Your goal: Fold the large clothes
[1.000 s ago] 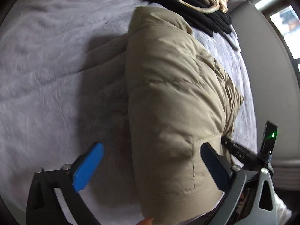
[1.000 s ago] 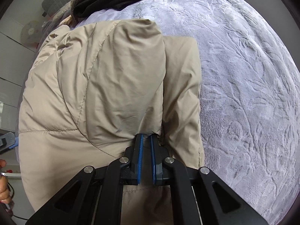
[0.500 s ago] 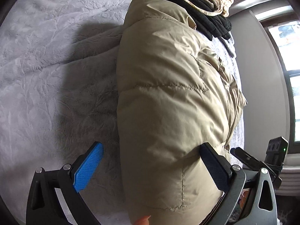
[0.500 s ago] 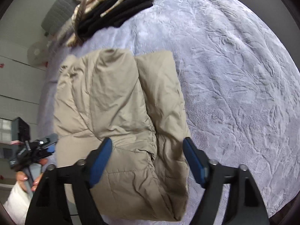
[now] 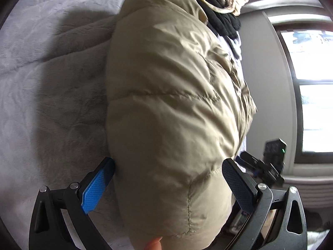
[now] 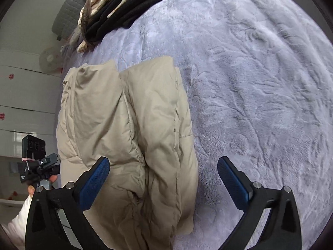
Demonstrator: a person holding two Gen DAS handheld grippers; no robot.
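Observation:
A beige padded jacket (image 6: pixel 129 129) lies folded lengthwise on the grey plush bedspread (image 6: pixel 260 83). In the left wrist view the jacket (image 5: pixel 172 104) bulges between my open jaws. My left gripper (image 5: pixel 168 179) is open around the jacket's near end, its blue pads on either side of the fabric. My right gripper (image 6: pixel 163 177) is open and empty above the jacket's near right edge. The left gripper's body shows at the left of the right wrist view (image 6: pixel 39 162).
A pile of black clothes with a cream braided knit (image 6: pixel 116 10) lies at the far end of the bed, and shows in the left wrist view (image 5: pixel 220 2). A window (image 5: pixel 312 87) is on the right; white drawers (image 6: pixel 22 104) on the left.
My right gripper let go of the jacket fold, opened wide and drew back. My left gripper moved closer around the jacket's near end, still open.

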